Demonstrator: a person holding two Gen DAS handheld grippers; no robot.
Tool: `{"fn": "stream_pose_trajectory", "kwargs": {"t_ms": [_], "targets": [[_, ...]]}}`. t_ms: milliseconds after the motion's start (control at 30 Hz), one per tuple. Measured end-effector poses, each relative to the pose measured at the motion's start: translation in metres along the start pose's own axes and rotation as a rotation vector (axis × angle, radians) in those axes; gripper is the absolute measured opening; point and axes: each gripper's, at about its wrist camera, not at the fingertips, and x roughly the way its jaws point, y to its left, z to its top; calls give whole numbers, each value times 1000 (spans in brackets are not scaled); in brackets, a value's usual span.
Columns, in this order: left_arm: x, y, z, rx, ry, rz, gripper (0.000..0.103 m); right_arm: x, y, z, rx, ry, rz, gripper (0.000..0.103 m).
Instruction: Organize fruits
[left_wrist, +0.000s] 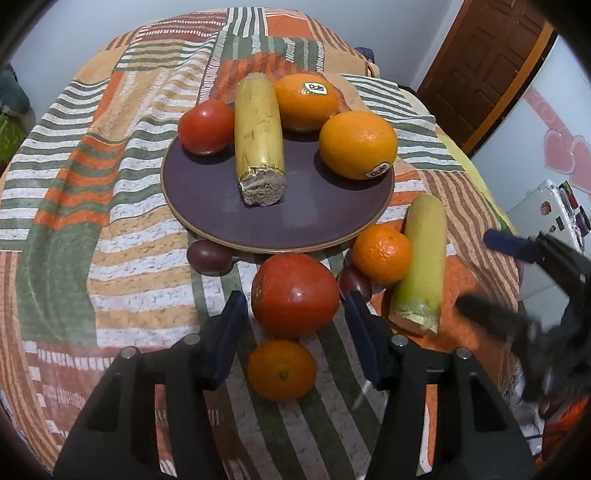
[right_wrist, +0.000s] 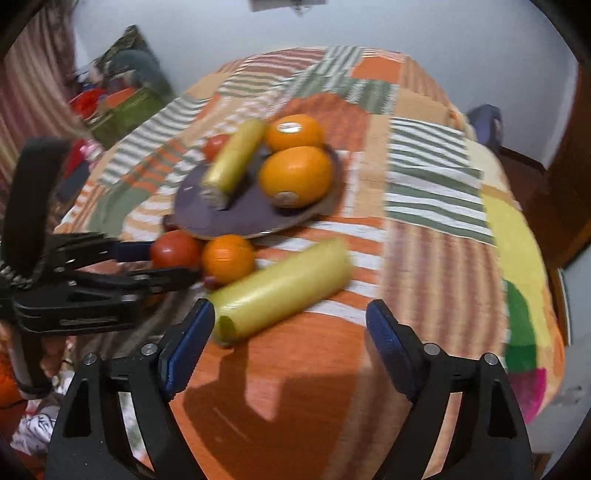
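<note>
Big red tomato (left_wrist: 295, 295) sat on the striped cloth (left_wrist: 92, 221) just off the plate's near rim, w/ the left gripper (left_wrist: 297, 306) around it: blue pads either side, a sliver of gap showing at each, so jaws stood apart and not clamped on it. Small orange (left_wrist: 281, 370) lay at the tomato's 6 o'clock, almost touching, further back between the fingers. At 2 o'clock a mandarin (left_wrist: 381, 254) rested against a pale green cut veg piece (left_wrist: 421, 266), a dark plum (left_wrist: 355, 282) tucked between mandarin and tomato. A second plum (left_wrist: 208, 256) sat at 10 o'clock, touching the plate edge. Purple plate (left_wrist: 306, 218) at 12 o'clock carried a smaller tomato (left_wrist: 206, 126), a yellow cut veg piece (left_wrist: 260, 136) and two large stickered oranges (left_wrist: 308, 101) (left_wrist: 357, 145). Right gripper (right_wrist: 290, 319) hovered over bare orange cloth, jaws wide apart, nothing gripped; the green piece's cut end lay just beside its left pad (right_wrist: 184, 347). Right wrist view was blurred.
</note>
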Motion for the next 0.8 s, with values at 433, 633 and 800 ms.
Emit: {"fn": "stream_pose_trajectory", "kwargs": {"t_ms": [433,633,800], "targets": [[5,4,-1,-20,-14,-29,47,30,-8,-3,33,71,9,84],[-4,7,-2,-27,-32,-42,46,19,-35,-9,90,55,-55,84],[-17,11,-2,-36,-62,-40,46,11,-51,-12,120,64,-94,83]]}}
